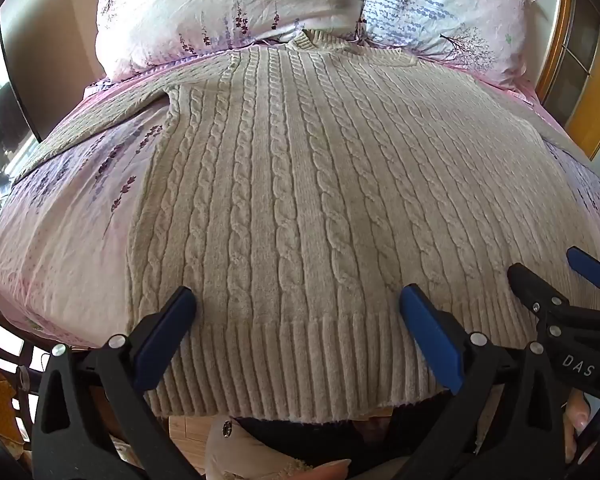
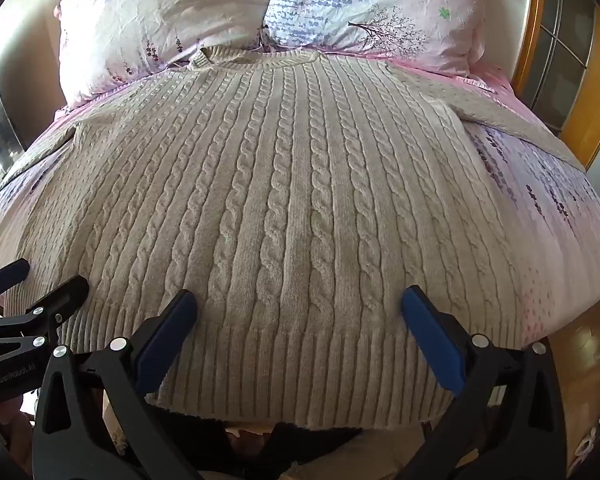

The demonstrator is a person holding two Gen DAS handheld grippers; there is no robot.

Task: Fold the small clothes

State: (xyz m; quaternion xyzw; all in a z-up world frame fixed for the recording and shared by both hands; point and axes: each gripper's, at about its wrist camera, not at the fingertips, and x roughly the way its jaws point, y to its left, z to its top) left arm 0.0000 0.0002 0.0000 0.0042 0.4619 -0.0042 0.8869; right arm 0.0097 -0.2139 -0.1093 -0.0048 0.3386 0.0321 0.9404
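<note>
A cream cable-knit sweater (image 1: pixel 300 184) lies flat on the bed, collar toward the pillows, ribbed hem hanging over the near edge; it also shows in the right wrist view (image 2: pixel 292 208). Its left sleeve (image 1: pixel 100 124) and right sleeve (image 2: pixel 512 116) spread outward. My left gripper (image 1: pixel 298 300) is open, its blue pads spread over the hem on the sweater's left half. My right gripper (image 2: pixel 300 304) is open over the hem on the right half. Each gripper shows in the other's view: the right one (image 1: pixel 548 272) and the left one (image 2: pixel 44 276). Neither holds cloth.
The bed has a pink floral sheet (image 1: pixel 68 216) and two floral pillows (image 1: pixel 228 4) (image 2: pixel 380 0) at the head. A wooden frame with glass (image 2: pixel 564 48) stands at the right, a dark screen (image 1: pixel 4 120) at the left. Wooden floor (image 2: pixel 588 352) lies below the bed edge.
</note>
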